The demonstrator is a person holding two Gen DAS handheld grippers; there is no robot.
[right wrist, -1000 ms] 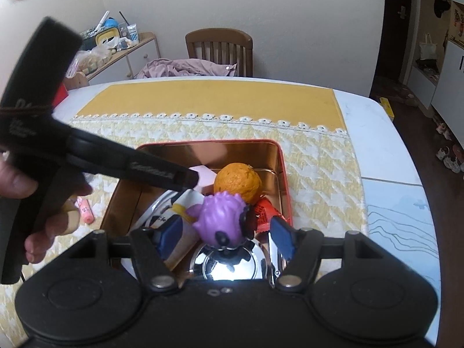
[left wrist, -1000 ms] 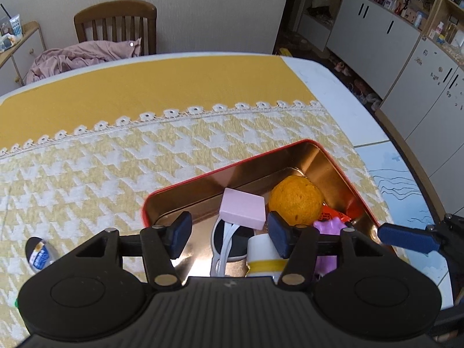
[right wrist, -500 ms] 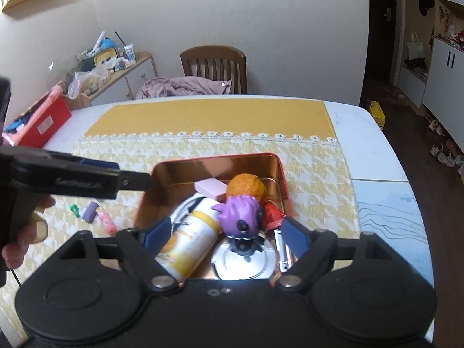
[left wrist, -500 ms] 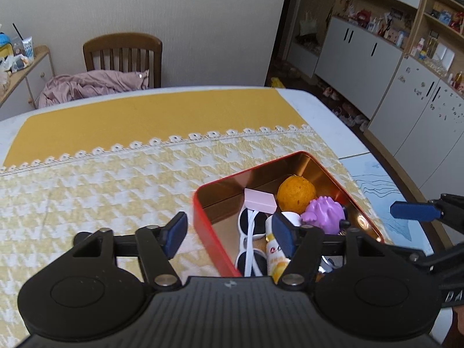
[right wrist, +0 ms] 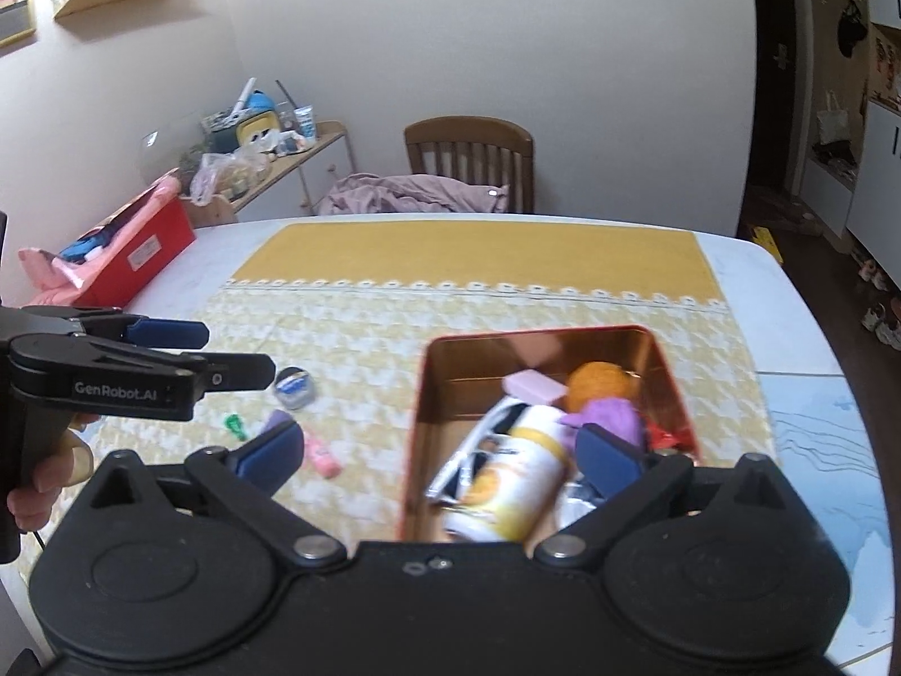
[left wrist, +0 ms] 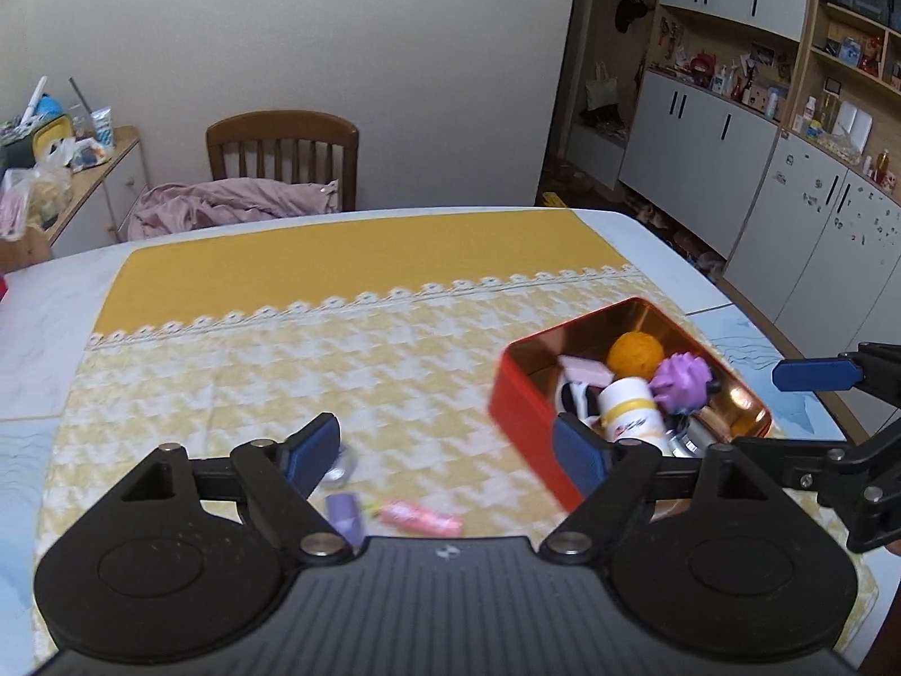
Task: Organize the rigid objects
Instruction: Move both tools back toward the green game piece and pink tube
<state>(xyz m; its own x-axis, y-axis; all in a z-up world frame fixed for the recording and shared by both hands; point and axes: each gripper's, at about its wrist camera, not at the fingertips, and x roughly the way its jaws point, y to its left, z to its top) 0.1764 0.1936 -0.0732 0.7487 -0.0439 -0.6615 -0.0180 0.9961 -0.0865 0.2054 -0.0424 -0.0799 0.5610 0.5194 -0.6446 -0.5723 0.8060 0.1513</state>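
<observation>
A red tin on the yellow cloth holds an orange ball, a purple spiky toy, a pink block, a white and yellow bottle and sunglasses. My left gripper is open and empty, raised above the cloth left of the tin. My right gripper is open and empty above the tin's near edge. Loose on the cloth lie a pink tube, a lilac piece, a small round tin and a green piece.
A wooden chair with pink cloth stands behind the table. A red box sits at the table's far left. White cabinets line the right wall. The table edge is to the right.
Both grippers have pulled back and up from the tin. The left one has swung left, so the tin now lies to its right. The right gripper has opened wider; the purple toy stays in the tin.
</observation>
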